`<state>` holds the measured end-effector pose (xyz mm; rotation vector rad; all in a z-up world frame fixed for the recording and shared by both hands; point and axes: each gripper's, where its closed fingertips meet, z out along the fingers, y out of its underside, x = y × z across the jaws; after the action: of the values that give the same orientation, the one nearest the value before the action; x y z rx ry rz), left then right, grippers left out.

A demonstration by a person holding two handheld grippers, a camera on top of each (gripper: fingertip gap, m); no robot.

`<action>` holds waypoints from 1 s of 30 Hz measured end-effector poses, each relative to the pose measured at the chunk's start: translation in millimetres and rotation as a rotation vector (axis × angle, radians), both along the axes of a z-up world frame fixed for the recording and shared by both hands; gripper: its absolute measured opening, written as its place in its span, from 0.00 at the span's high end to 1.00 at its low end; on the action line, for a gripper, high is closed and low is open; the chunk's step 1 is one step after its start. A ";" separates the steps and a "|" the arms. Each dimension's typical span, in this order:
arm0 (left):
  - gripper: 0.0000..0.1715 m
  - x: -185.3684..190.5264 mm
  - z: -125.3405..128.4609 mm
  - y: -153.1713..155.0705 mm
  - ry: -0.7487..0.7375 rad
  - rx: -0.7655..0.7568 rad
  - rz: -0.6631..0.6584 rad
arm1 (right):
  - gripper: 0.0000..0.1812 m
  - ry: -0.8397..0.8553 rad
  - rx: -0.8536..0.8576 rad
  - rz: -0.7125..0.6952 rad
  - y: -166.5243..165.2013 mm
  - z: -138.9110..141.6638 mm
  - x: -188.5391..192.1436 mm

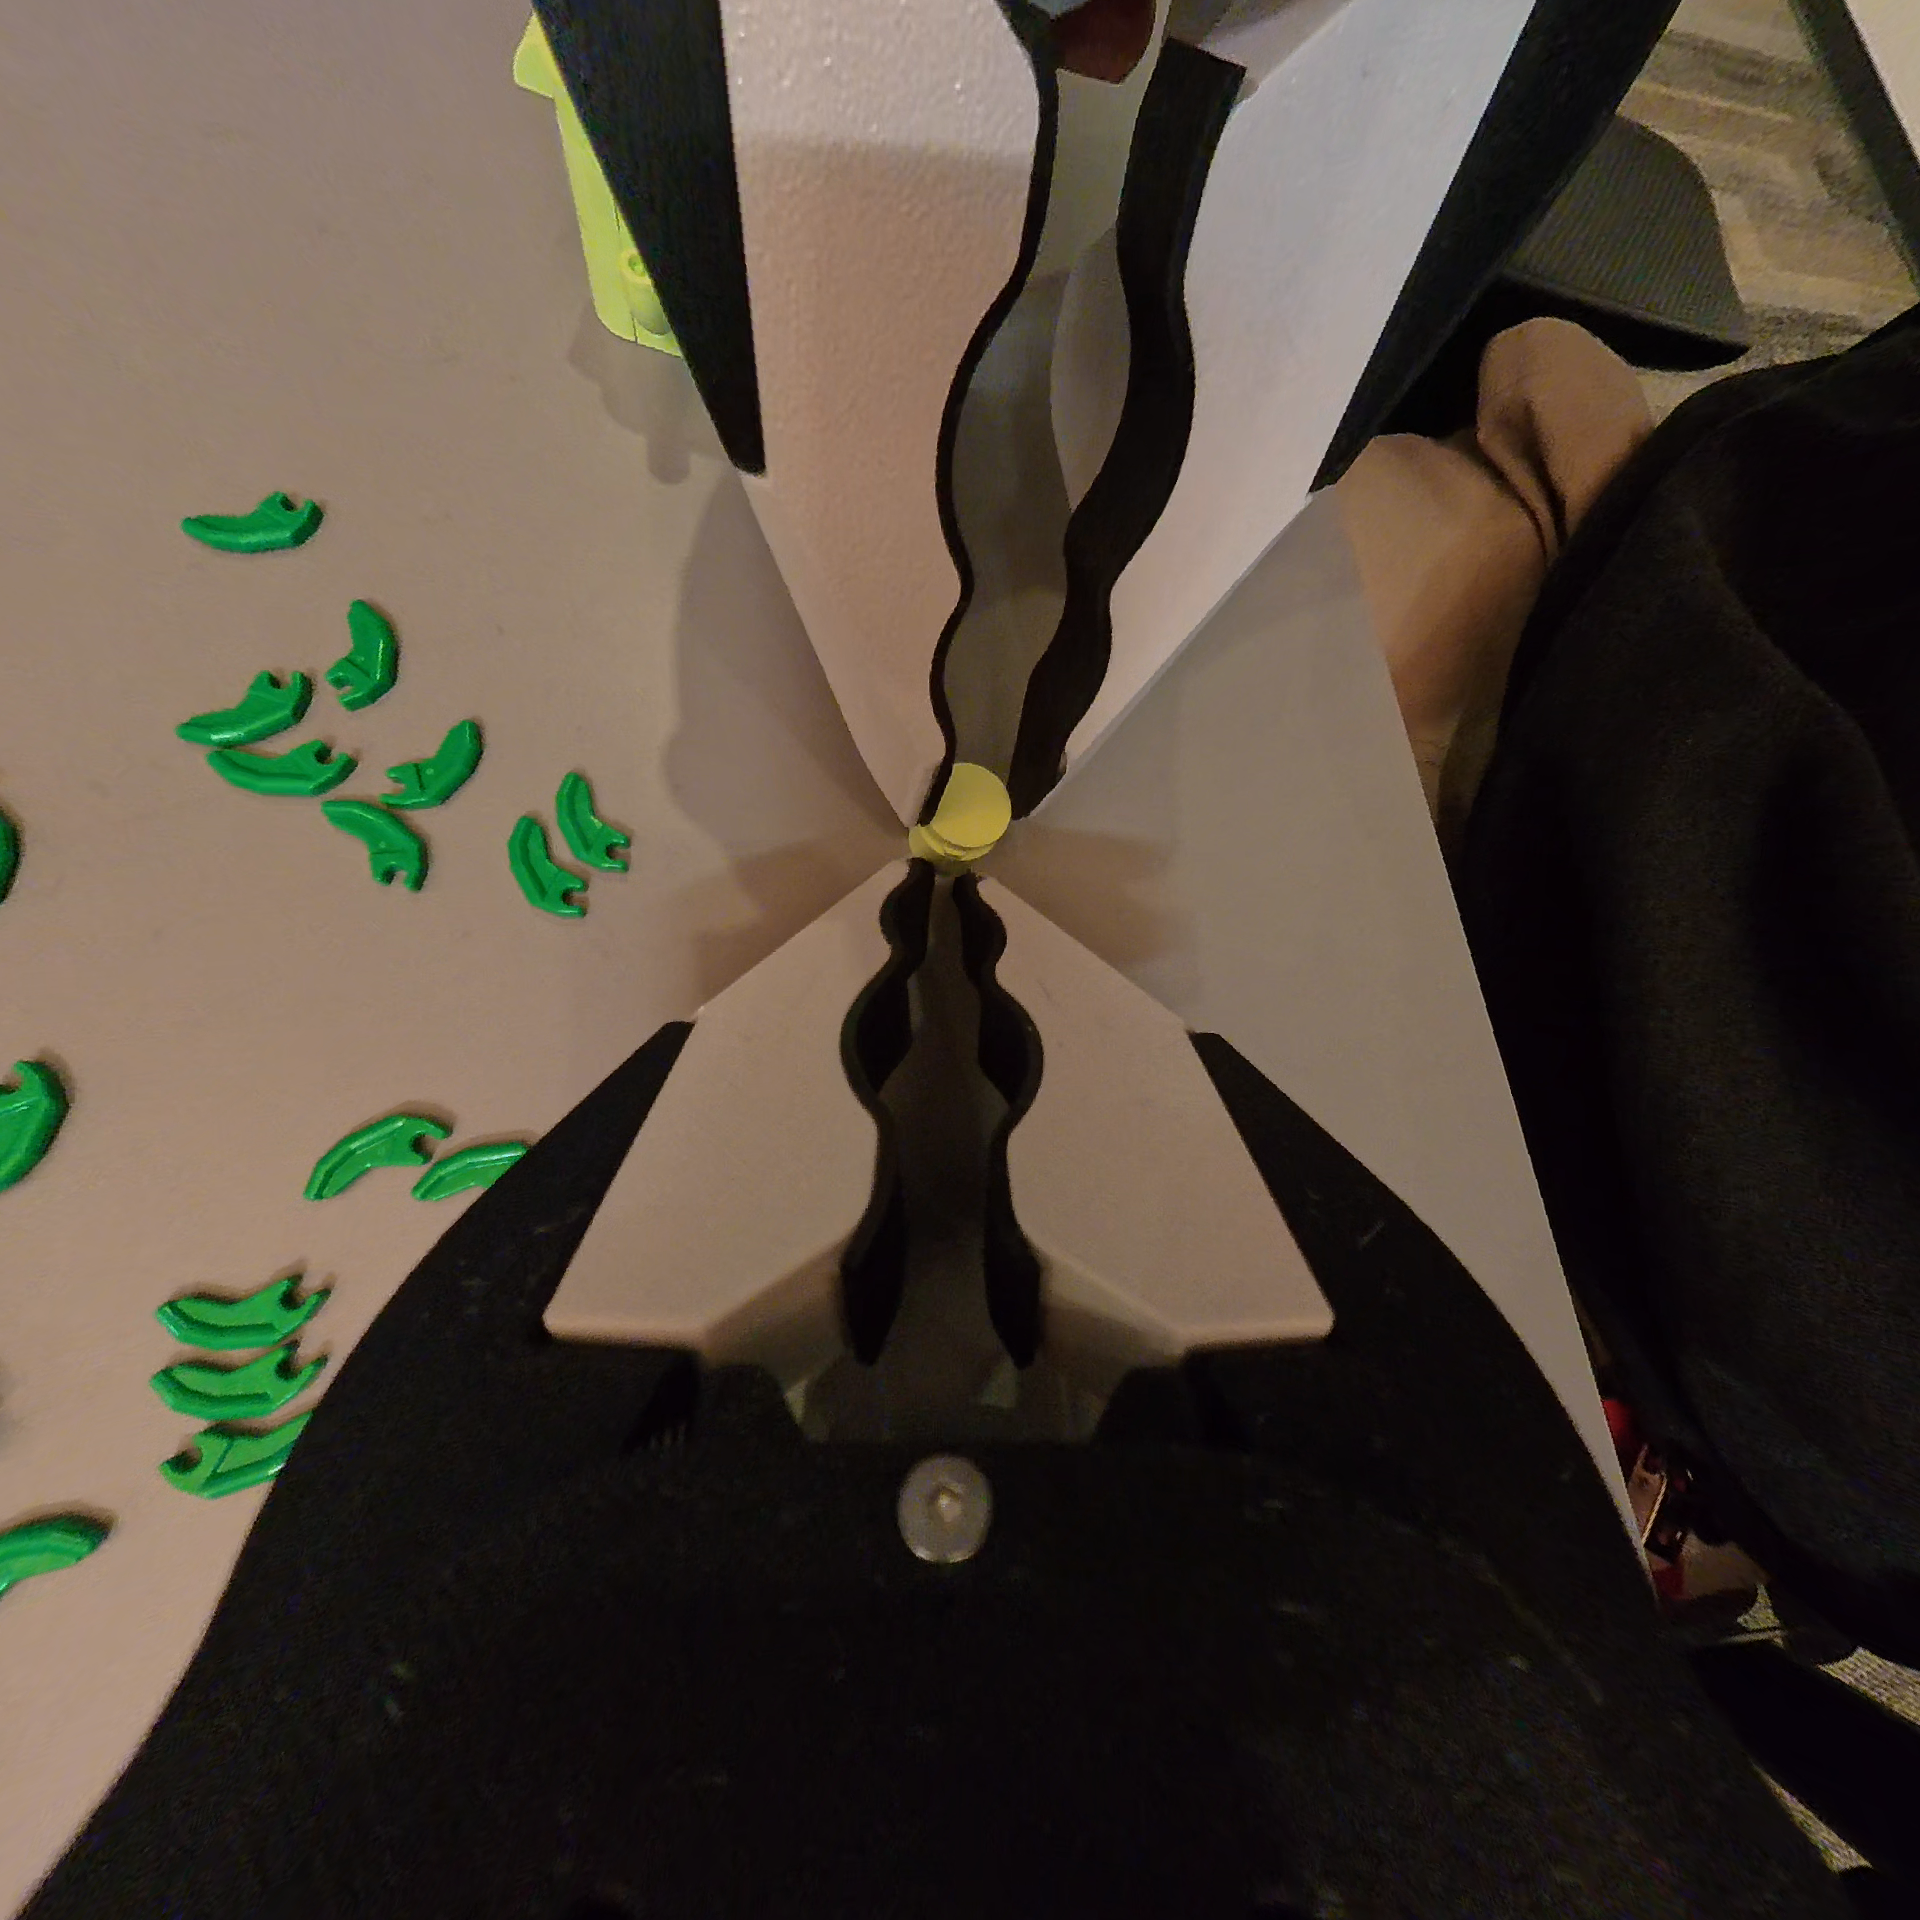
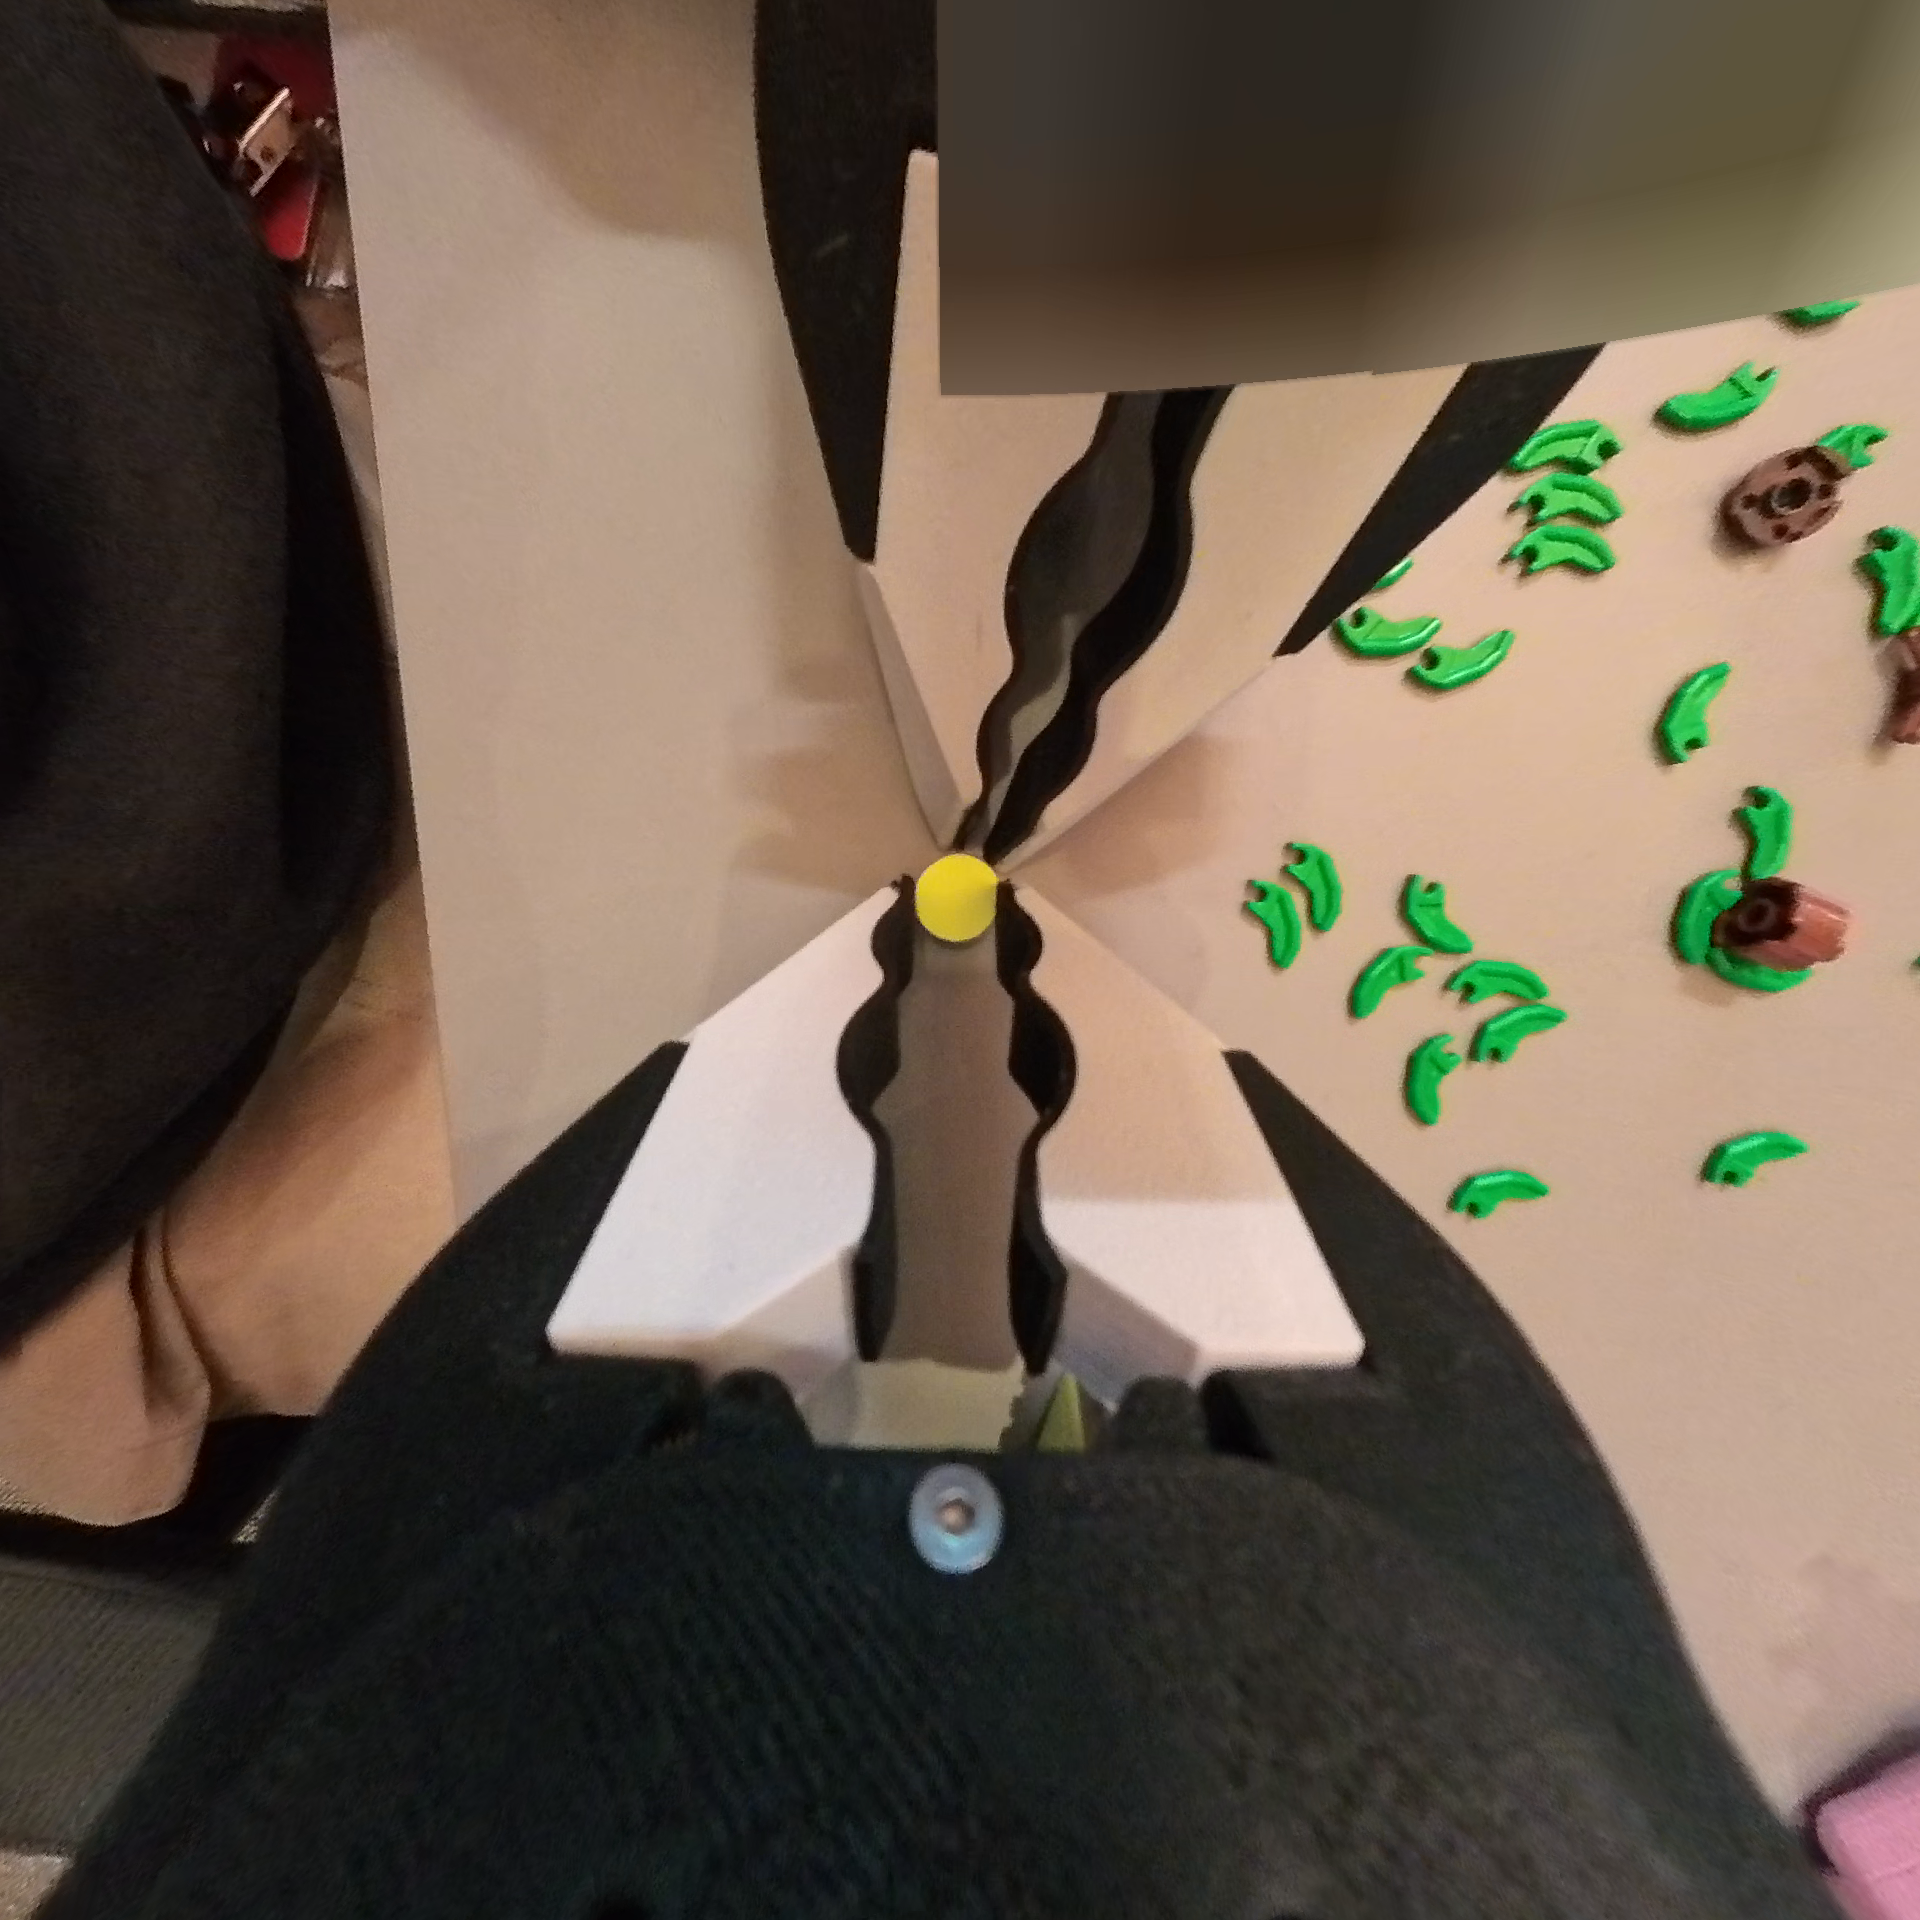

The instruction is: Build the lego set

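Pale and matte, the table (image 2: 1351, 1351) fills both wrist views, with its edge close to my seated body, so I work right at the near rim. Nearest me, my left gripper (image 1: 951, 868) and right gripper (image 2: 956, 904) meet tip to tip, both clenched on one small yellow round piece (image 1: 966, 810). I judge this a hand-over or a press-fit: the two pairs of tips hold it from opposite sides so it cannot spin or drop. Just beyond, loose green leaf pieces (image 2: 1455, 997) lie scattered flat, spread apart so single ones can be picked. Farther off sits a brown stem part with a green ring of leaves (image 2: 1756, 925), plus another brown round piece (image 2: 1782, 504). A lime-green block (image 1: 613, 260) stands behind my left gripper's reach.
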<state>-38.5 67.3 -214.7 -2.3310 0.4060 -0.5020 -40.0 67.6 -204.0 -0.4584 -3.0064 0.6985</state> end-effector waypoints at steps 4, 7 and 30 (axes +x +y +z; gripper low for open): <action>0.97 0.0 0.0 0.1 -0.001 0.000 0.000 | 0.92 0.008 0.004 -0.004 -0.1 1.0 -1.2; 0.97 0.0 0.0 0.0 -0.001 0.000 0.000 | 0.92 0.007 0.009 -0.007 -0.2 0.3 -1.4; 0.97 0.3 -0.1 -0.2 -0.003 -0.002 0.001 | 0.92 0.021 0.022 -0.373 0.0 7.5 -4.6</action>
<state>-38.2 67.1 -214.8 -2.3315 0.4033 -0.5060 -44.6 67.6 -196.5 -0.9679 -2.7841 0.6308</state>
